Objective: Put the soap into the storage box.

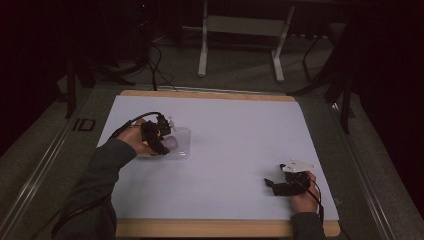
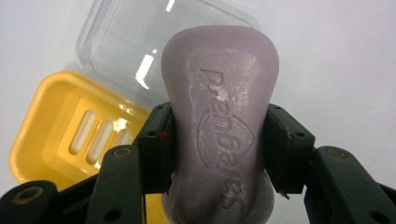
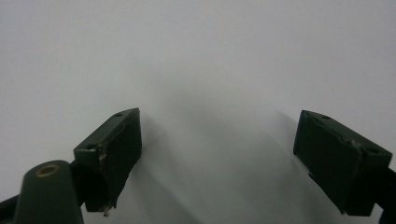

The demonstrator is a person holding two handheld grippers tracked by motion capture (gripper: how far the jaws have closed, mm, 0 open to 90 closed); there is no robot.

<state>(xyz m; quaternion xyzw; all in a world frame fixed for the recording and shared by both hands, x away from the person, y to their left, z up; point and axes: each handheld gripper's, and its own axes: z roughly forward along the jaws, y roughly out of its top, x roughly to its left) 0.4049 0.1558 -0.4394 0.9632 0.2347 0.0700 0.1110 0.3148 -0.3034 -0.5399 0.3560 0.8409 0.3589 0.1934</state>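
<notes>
My left gripper [image 2: 217, 149] is shut on a lilac bar of soap [image 2: 219, 102] with embossed lettering, its jaws pressing the bar's two sides. Below the bar lie a yellow soap dish [image 2: 56, 135] with drain slots and its clear plastic lid [image 2: 126, 42]. In the high view the left gripper [image 1: 161, 137] holds the soap [image 1: 172, 142] over the clear lid [image 1: 182, 145] at the white sheet's left. My right gripper [image 3: 219, 158] stands open over bare white sheet, nothing between its jaws; in the high view the right gripper [image 1: 272, 183] rests near the front right.
A white sheet [image 1: 235, 140] covers a wooden board [image 1: 210, 94] on the table. Metal rails run along both table sides. Beyond the far edge are a white frame's legs [image 1: 202, 55] and cables on the dark floor.
</notes>
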